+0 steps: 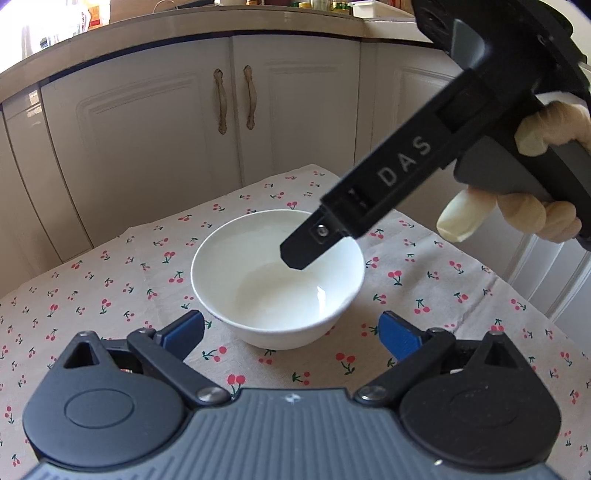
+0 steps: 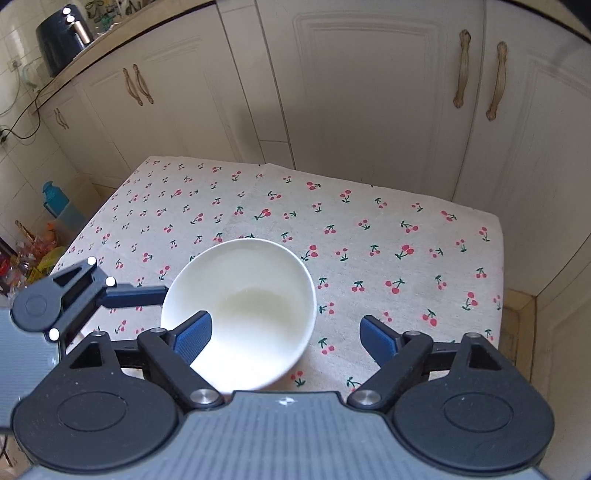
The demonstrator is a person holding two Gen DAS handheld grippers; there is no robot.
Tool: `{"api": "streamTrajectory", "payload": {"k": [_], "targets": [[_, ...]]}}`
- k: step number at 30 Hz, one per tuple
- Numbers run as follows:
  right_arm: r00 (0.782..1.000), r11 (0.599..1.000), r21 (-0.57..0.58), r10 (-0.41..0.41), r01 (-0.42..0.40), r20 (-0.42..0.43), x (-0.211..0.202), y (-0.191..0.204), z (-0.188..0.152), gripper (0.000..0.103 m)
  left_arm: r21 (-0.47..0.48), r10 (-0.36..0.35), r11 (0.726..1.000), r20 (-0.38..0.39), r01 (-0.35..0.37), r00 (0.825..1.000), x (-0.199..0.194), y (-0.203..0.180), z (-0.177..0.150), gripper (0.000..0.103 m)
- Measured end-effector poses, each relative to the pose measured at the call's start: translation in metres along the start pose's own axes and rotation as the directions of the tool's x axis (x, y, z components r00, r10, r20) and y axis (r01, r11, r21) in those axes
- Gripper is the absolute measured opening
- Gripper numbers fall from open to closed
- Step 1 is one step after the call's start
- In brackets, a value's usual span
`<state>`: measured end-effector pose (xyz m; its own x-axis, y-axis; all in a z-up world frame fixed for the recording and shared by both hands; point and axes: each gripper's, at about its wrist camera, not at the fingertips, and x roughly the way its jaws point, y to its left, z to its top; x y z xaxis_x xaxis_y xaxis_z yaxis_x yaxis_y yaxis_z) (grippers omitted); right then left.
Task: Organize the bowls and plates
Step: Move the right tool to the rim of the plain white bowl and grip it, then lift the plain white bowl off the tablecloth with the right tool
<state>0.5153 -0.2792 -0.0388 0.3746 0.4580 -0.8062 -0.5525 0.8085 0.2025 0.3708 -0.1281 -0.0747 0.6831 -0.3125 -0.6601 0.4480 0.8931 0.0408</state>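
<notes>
Place: a home kitchen.
Landmark: table under a cherry-print tablecloth (image 2: 369, 236).
Behind the table: cream cabinet doors (image 2: 369, 92) with ornate handles (image 2: 461, 70).
Above the cabinets: countertop (image 1: 184, 22); a black appliance (image 2: 62, 33) stands on it.
Left of the table: tiled wall (image 2: 14, 48).

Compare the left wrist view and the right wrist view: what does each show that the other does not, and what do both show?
Only the left wrist view shows the gloved hand holding the right hand-held gripper, whose fingertip reaches over the bowl.

Only the right wrist view shows the black air fryer on the counter, the blue bottle on the floor, and the left hand-held gripper from the side, near the bowl's rim.

Both show the white bowl, empty, on the cherry-print tablecloth, and cream cabinet doors.
</notes>
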Motion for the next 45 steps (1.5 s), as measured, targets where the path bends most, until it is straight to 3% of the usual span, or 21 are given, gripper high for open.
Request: {"api": "streamTrajectory", "payload": {"k": [3, 7, 14, 26, 45], "targets": [[1.000, 1.000, 0.002, -0.009, 0.009, -0.027, 0.005, 0.002, 0.008, 0.083, -0.004, -0.005, 1.000, -0.009, 0.005, 1.000, 0.005, 0.001, 0.000, 0.098], [0.999, 1.000, -0.009, 0.003, -0.004, -0.039, 0.010, 0.006, 0.018, 0.082, -0.013, -0.021, 1.000, -0.011, 0.021, 1.000, 0.009, 0.003, -0.001, 0.098], [0.997, 1.000, -0.030, 0.004, -0.007, -0.077, 0.022, 0.013, 0.021, 0.067, -0.015, -0.034, 0.999, -0.011, 0.034, 0.999, 0.015, 0.006, -0.002, 0.093], [0.996, 1.000, -0.028, 0.000, -0.003, -0.084, 0.025, 0.012, 0.020, 0.066, 0.006, -0.001, 1.000, 0.018, 0.001, 1.000, 0.017, 0.006, 0.000, 0.092], [0.995, 0.999, -0.031, -0.029, 0.026, -0.096, 0.026, 0.018, 0.019, 0.067, -0.024, -0.020, 0.999, 0.037, 0.021, 0.999, 0.011, 0.012, 0.001, 0.091]]}}
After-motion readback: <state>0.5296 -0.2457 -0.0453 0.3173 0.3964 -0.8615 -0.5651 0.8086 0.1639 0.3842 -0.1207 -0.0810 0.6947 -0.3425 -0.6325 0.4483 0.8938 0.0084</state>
